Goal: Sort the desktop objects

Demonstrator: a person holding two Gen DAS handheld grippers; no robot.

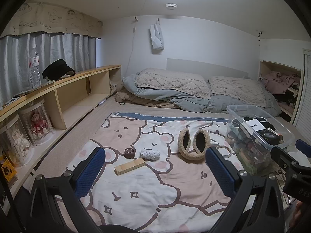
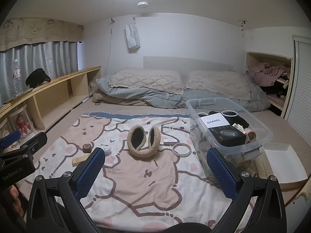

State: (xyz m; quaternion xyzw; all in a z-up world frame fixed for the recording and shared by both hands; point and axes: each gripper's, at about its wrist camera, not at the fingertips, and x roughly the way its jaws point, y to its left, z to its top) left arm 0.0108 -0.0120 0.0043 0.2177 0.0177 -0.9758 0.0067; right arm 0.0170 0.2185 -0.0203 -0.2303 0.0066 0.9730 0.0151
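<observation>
Earmuffs point(image 2: 143, 143) lie mid-blanket point(image 2: 136, 194) on the bed, left of the clear bin point(image 2: 268, 134): soft, light, springy. Best pinched across the fleecy band at the near side. Both tools point(image 1: 155, 172) point(image 2: 155, 172) gape wide, empty.

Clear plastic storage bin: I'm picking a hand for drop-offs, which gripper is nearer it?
Right. The right gripper is open beside the clear plastic storage bin; the open left gripper is farther left, over the cartoon blanket.

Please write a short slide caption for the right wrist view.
Open right gripper above bear-print blanket; fuzzy earmuffs ahead, clear storage bin at right.
</observation>
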